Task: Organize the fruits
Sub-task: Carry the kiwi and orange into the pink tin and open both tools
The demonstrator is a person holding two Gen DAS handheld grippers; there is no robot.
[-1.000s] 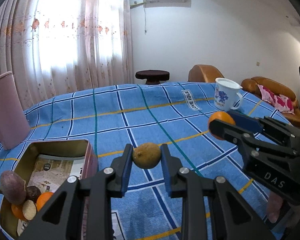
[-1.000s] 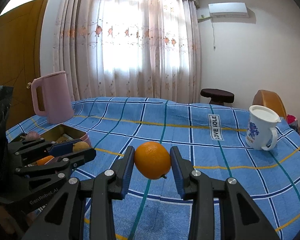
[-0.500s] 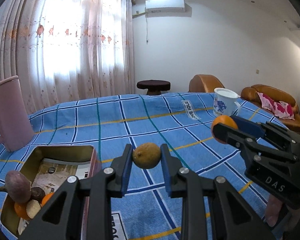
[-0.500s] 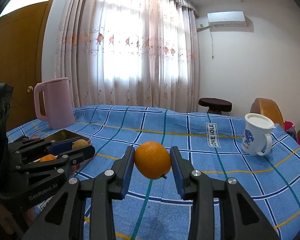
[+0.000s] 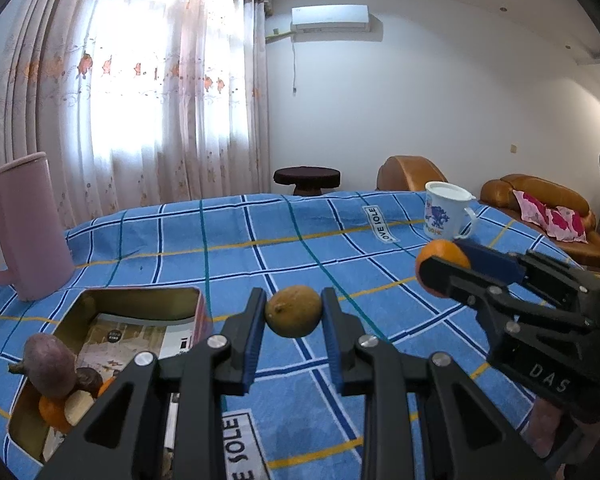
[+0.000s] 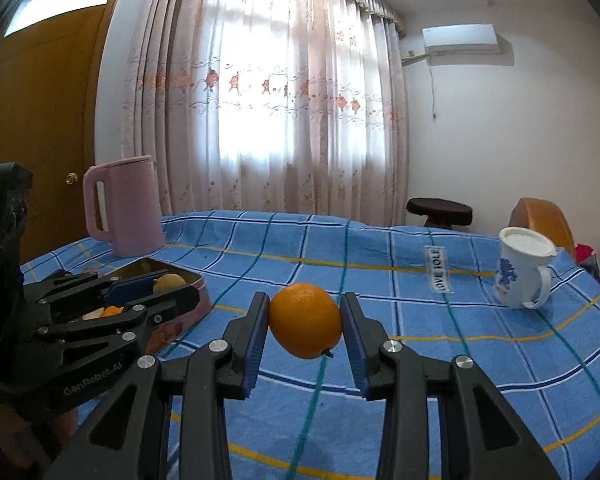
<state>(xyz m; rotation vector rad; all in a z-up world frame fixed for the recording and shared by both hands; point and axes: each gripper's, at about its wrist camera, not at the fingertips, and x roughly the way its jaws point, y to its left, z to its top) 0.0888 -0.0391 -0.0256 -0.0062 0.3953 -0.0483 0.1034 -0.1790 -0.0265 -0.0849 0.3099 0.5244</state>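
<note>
1. Pink plastic pitcher (image 5: pixel 18 224) stands upright at the far left of the table, on the blue checked tablecloth (image 5: pixel 228 248), just behind the tin.
2. Next to the right, an open rectangular metal tin (image 5: pixel 198 312) lies on the cloth; a printed paper sheet (image 5: pixel 128 340) lines its floor.
3. At the tin's near end a purple sweet potato (image 5: pixel 50 364) rests on top of a small orange (image 5: pixel 52 412), with a dark round fruit and a pale one packed beside them.
4. Just right of the tin, the left gripper (image 5: pixel 293 312) is pinching a dull yellow-green lemon (image 5: pixel 293 311); both blue pads press its sides and it hangs clear of the cloth.
5. Right of that, the right gripper (image 6: pixel 305 320) is clamped on an orange (image 6: pixel 305 320), its blue pads against the fruit's two sides and its stem end turned down; this fruit too is above the cloth, not on it.
6. In the left wrist view that gripper comes in from the right edge, with part of a person's hand (image 5: pixel 548 424) below its body.
7. Farther right and back, a white mug (image 5: pixel 446 212) with a blue print stands upright on the cloth, handle to the right.
8. Behind the table are a dark round stool (image 5: pixel 306 178) and a brown sofa (image 5: pixel 540 208) with a pink-patterned cushion.
</note>
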